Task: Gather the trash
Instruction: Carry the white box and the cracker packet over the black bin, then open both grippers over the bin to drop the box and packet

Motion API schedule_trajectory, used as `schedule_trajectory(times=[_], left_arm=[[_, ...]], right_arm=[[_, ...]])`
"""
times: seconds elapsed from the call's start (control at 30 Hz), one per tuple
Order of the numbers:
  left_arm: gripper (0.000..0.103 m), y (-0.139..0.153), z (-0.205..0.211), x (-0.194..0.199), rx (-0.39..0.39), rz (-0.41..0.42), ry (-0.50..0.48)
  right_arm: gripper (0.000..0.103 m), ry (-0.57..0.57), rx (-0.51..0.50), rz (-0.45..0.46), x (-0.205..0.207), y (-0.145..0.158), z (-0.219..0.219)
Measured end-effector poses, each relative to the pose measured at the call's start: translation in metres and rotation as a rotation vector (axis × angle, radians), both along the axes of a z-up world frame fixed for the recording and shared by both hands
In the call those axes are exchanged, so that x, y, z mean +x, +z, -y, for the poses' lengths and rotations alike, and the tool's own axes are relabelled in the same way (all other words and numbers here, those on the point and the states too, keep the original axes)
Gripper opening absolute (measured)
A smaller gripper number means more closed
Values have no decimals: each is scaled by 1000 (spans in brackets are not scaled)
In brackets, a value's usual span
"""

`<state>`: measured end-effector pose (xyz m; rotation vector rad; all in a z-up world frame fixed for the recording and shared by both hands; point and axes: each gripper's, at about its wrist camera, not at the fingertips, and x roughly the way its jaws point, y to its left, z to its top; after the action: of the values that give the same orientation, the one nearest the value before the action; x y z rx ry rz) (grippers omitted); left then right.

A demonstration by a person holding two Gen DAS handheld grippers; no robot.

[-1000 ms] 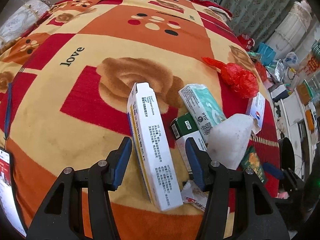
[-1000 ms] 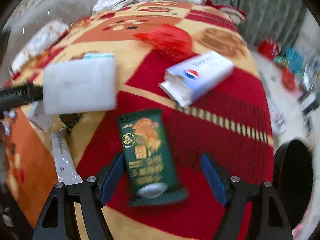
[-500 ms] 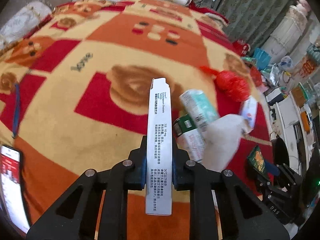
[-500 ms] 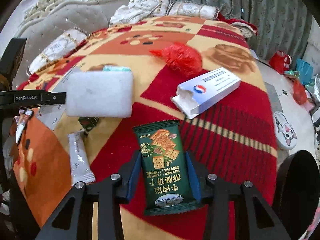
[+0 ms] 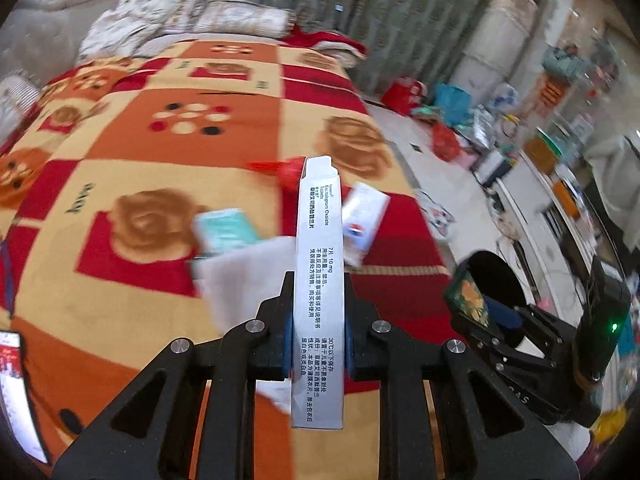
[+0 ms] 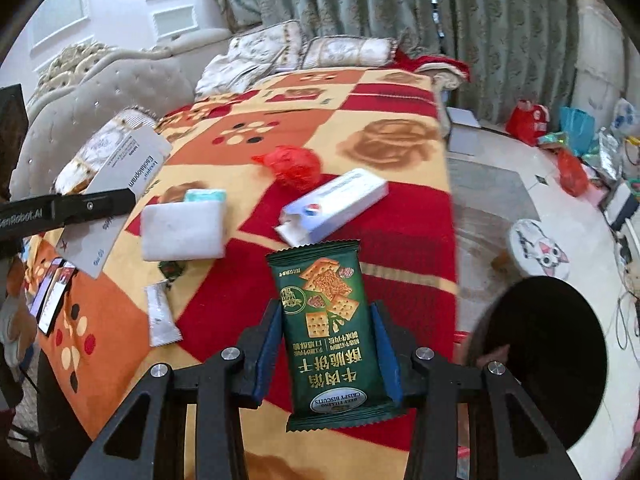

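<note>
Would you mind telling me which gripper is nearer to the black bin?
Right. The right gripper, holding the biscuit packet, is beside the bin; the left gripper, holding the medicine box, is farther over the bed.

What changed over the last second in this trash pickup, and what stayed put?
Both grippers closed and lifted: the left gripper took the white medicine box off the blanket, and the right gripper took the green biscuit packet. The red bag, Pepsi box, white pad and small sachet stayed where they lay.
</note>
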<state>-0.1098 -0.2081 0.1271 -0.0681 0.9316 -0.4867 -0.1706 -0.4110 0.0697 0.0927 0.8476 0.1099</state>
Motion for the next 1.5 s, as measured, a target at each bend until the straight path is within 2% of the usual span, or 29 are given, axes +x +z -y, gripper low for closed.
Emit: schedule_trajectory(times=[0.3,0.77,1.2,1.5], left_arm=[[16,-7,89,-13,8,-11,-136],[16,-32,184,-24,25,-62,-274],[16,-50,231,-29,37,-95,-334],[17,-56,247,-25,-9,-127,-350]], right_arm=[[42,-130,1,7,-27,3,62],[42,-305,42,-47,-54,-21,143],[42,-359,75,-85,-58,-40,173],[42,-390,102,-103,-58,-49,186]])
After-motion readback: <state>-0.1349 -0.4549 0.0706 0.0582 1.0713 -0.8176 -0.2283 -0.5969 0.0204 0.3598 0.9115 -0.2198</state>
